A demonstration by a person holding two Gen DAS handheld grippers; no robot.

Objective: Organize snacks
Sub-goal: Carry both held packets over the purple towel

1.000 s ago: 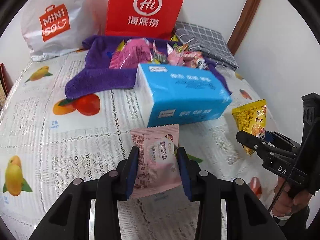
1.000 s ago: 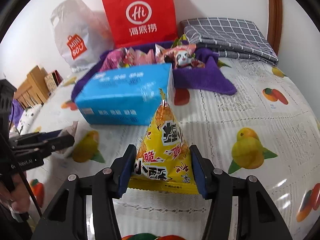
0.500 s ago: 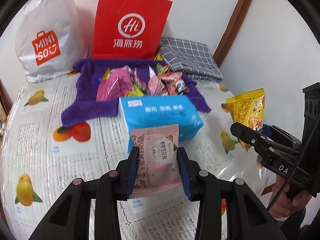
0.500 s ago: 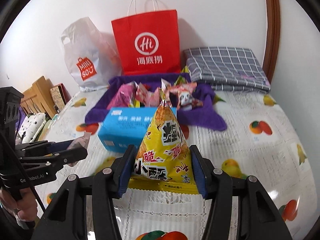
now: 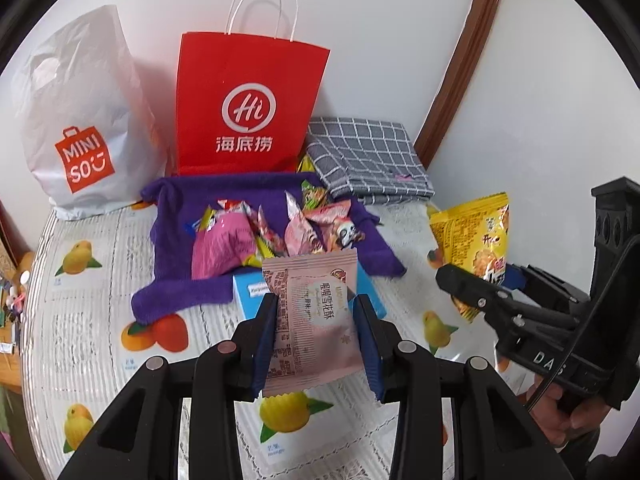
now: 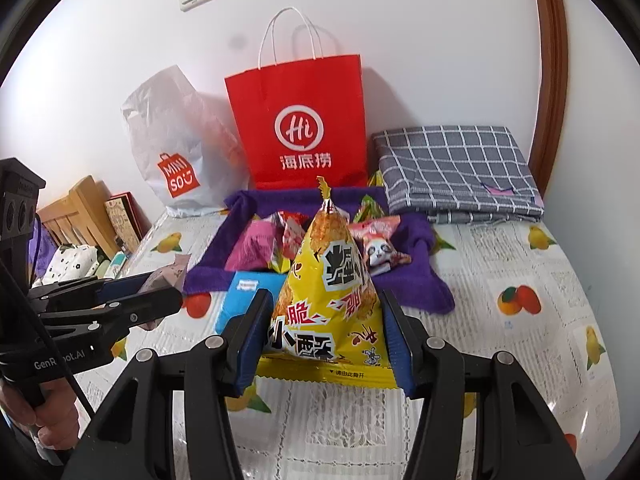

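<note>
Above the fruit-print tablecloth, left tool grips pink packet, right tool yellow bag.

bright even light, sharp centre, fisheye warping, dark corners.

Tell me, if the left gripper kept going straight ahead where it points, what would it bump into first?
Probably the blue tissue box, just beyond the pink snack packet held by the left gripper; depth is hard to judge.
</note>
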